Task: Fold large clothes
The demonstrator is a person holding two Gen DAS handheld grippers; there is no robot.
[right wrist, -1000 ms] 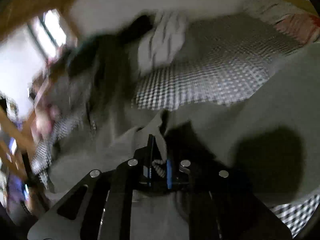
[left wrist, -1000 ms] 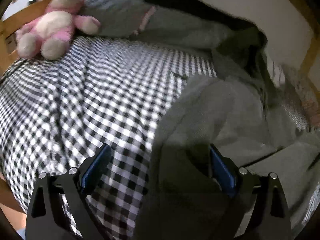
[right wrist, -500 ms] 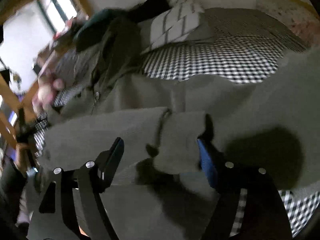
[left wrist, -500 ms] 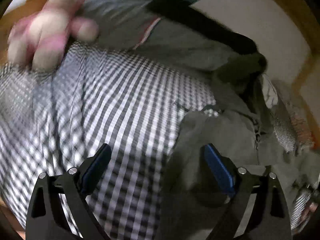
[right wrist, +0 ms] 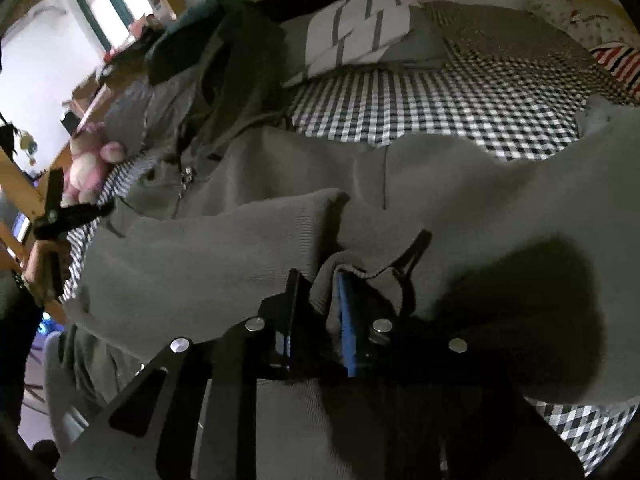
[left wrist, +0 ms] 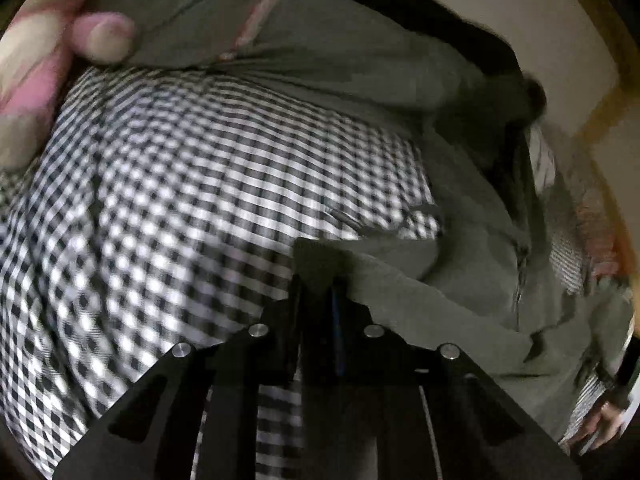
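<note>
A large grey zip hoodie (right wrist: 280, 168) lies spread on a bed with a black-and-white checked sheet (left wrist: 180, 184). My left gripper (left wrist: 316, 292) is shut on a corner of the hoodie's ribbed hem (left wrist: 360, 256), at the edge of the checked sheet. My right gripper (right wrist: 316, 284) is shut on a bunched fold of the hoodie's ribbed hem (right wrist: 280, 232). The hoodie's zipper shows in the left wrist view (left wrist: 520, 280) and in the right wrist view (right wrist: 182, 180). The other hand-held gripper (right wrist: 60, 212) shows at the far left of the right wrist view.
A pink and white plush toy (left wrist: 44, 60) sits at the head of the bed, also seen in the right wrist view (right wrist: 90, 160). A grey pillow (left wrist: 280, 40), dark clothes (right wrist: 188, 36) and a striped cloth (right wrist: 356, 32) lie along the wall. A wooden bed frame (right wrist: 20, 184) borders the mattress.
Both grippers were open half a second ago and have closed on the hoodie's hem. The right one had let go of a cord or fold one second ago before regripping.
</note>
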